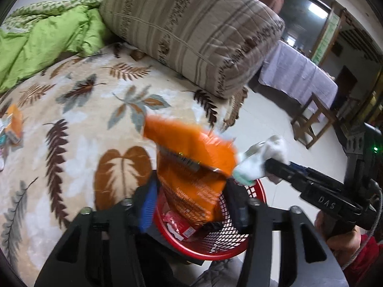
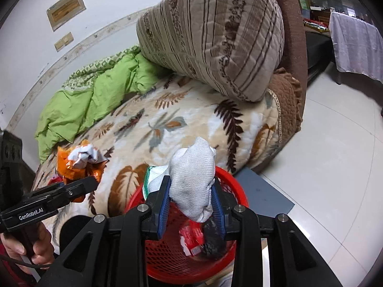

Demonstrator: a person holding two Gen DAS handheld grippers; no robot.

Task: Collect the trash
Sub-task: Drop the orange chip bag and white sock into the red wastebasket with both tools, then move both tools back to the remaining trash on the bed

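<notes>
I have both grippers over the red mesh basket (image 2: 235, 192), which sits just beside the edge of the bed (image 2: 182, 129) with its leaf-patterned blanket. In the right wrist view, my right gripper (image 2: 191, 205) has its jaws clenched on a white knitted cloth (image 2: 194, 174) with a green-trimmed edge; the bundle bulges up above the blue pads (image 2: 163, 212) and hangs directly over the basket opening. Down inside the basket I can see a red wrapper (image 2: 191, 238) and a dark lump (image 2: 213, 238) that I cannot identify. In the left wrist view, my left gripper (image 1: 189, 198) stands with its jaws parted wider than the orange snack bag (image 1: 194, 167) between them, and I cannot tell whether either pad touches it; the picture is motion-blurred there. The bag's lower end is already below the basket rim, while its upper end sticks up above it. From the right wrist view the same bag looks crumpled at the tip of the left gripper, with a white-and-silver crinkled piece (image 2: 83, 155) against it. More litter lies further off on the blanket at the left edge of the left wrist view, including an orange packet (image 1: 14, 124). A striped quilted bolster (image 1: 191, 31) and a green duvet (image 1: 40, 38) lie at the far side of the bed.
</notes>
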